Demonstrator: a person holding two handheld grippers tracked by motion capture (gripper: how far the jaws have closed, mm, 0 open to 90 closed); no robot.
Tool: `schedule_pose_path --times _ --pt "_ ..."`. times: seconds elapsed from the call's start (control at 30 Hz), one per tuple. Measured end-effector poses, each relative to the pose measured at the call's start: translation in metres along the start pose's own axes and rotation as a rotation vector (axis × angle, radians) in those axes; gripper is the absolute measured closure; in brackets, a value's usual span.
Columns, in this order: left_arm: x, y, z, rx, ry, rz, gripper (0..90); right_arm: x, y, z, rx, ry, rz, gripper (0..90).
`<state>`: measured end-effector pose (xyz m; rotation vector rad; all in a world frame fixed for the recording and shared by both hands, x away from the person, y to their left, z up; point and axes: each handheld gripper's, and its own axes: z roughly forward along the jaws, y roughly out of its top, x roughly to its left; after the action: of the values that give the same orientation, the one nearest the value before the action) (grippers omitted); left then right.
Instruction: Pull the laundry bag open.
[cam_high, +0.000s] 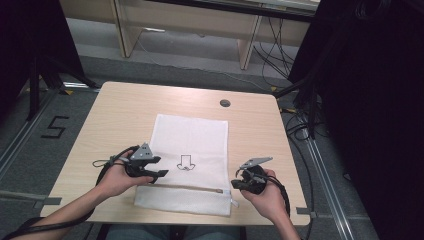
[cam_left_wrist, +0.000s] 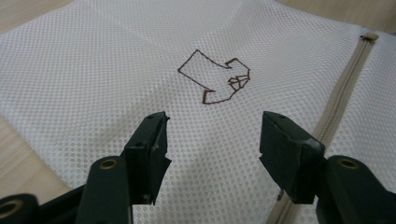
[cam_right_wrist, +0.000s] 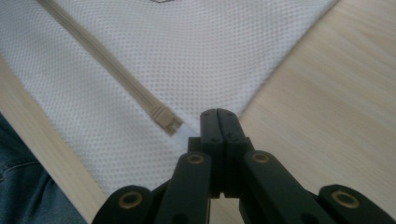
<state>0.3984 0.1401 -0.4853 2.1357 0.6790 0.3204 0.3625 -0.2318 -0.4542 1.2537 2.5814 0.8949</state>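
Right gripper (cam_right_wrist: 218, 114) jaws shut at mesh bag (cam_high: 192, 145) zipper end (cam_right_wrist: 169, 125), 5 o'clock, probably pinching its pull; left gripper (cam_left_wrist: 212, 135) jaws wide, empty, ready to brace.

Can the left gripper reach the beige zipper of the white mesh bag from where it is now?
Probably yes. The left gripper hovers with open jaws just above the white mesh bag, and the beige zipper runs close beside one jaw. Nothing lies between them; the right gripper sits shut at the zipper's far end.
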Motion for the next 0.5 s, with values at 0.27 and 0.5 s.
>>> schedule_pose_path --times 0.27,0.5 --pt "-0.004 0.001 0.001 -0.024 -0.015 0.0 42.5 0.006 0.003 0.011 0.095 0.014 -0.024 90.0" --pt "-0.013 0.011 0.004 -0.025 -0.043 0.019 43.4 0.009 0.005 0.02 0.132 0.031 0.002 90.0"
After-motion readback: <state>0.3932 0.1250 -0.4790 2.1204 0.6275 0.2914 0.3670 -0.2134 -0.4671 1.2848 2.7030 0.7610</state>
